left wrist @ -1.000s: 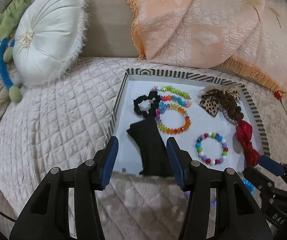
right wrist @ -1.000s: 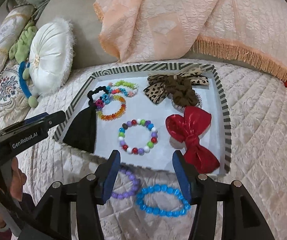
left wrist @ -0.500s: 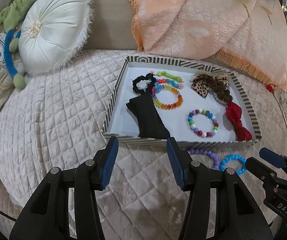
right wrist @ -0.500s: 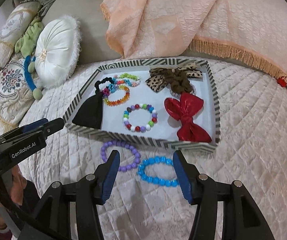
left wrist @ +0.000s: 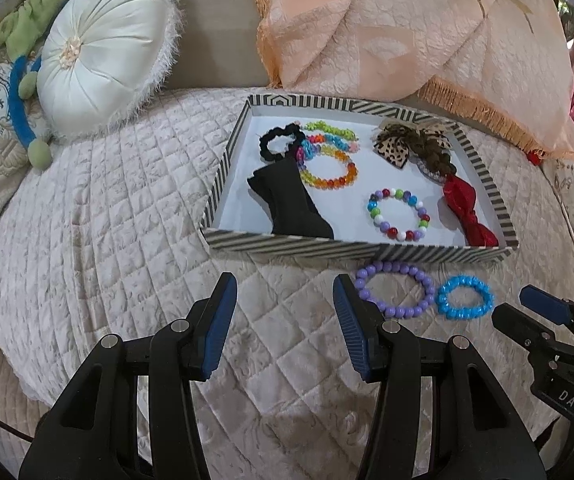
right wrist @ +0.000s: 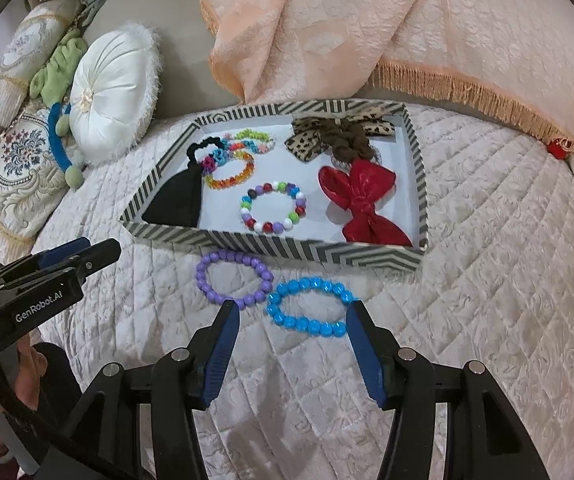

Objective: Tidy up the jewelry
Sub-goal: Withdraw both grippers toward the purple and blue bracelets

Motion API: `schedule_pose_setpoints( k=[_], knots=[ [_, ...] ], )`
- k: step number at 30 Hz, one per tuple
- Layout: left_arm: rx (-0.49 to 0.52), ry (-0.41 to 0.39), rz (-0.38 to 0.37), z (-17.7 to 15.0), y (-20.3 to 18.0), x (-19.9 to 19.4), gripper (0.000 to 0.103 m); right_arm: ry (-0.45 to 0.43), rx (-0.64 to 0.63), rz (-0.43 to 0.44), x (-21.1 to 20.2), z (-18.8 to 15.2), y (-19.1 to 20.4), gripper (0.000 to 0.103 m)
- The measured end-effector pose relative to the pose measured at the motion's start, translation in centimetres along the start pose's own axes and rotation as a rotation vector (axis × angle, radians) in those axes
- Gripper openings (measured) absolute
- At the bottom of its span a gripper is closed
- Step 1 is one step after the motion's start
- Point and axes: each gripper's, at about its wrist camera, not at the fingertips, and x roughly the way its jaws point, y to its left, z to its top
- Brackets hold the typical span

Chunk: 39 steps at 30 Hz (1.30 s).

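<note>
Left gripper (left wrist: 285, 320) and right gripper (right wrist: 293, 346) both tilt steeply downward — jaws apart, holding nothing.

Tray (left wrist: 483, 164): one, striped rim, on the bed.

Bead bracelets outside the tray: two. One purple bracelet (right wrist: 233, 278) and one blue bracelet (right wrist: 307, 312), both on the quilt.

Bead bracelets inside the tray: one multicoloured bracelet with white beads (right wrist: 273, 208) and one rainbow bracelet (left wrist: 329, 170). A cluster of smaller bright bracelets (left wrist: 329, 136) lies behind these; the exact number cannot be told.

Bows: two. One red bow (right wrist: 361, 200), one leopard-print bow (right wrist: 307, 142).

Scrunchies: one black scrunchie (left wrist: 279, 142), one brown scrunchie (right wrist: 345, 142).

Black cloth piece (left wrist: 291, 204): one.

Round white cushion (left wrist: 103, 56): one.
</note>
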Motion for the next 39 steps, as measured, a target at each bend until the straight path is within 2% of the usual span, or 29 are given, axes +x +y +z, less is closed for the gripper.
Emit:
schedule_pose_setpoints(
  k=[8, 16, 26, 35, 39],
  knots=[
    [-0.013, 0.044, -0.055, -1.1, -0.3, 0.9, 0.05, 0.038, 0.032, -0.024, 0.9, -0.9, -2.1, 0.054],
    [-0.018, 0.077, -0.058, -1.5, -0.5, 2.1, 0.05, 0.061, 0.053, -0.028, 2.2, -1.1, -3.2, 0.054],
    [0.003, 0.089, -0.061, -1.7, -1.3, 2.7, 0.05, 0.059, 0.056, -0.021, 2.3, -0.9, -3.1, 0.054],
    [0.018, 0.113, -0.101, -1.8, -2.6, 3.3, 0.05, 0.039, 0.088, -0.056, 2.7, -0.5, -4.4, 0.055],
    [0.001, 0.14, -0.123, -1.9, -2.8, 3.9, 0.05, 0.046, 0.063, -0.075, 3.6, -0.2, -4.4, 0.055]
  ],
)
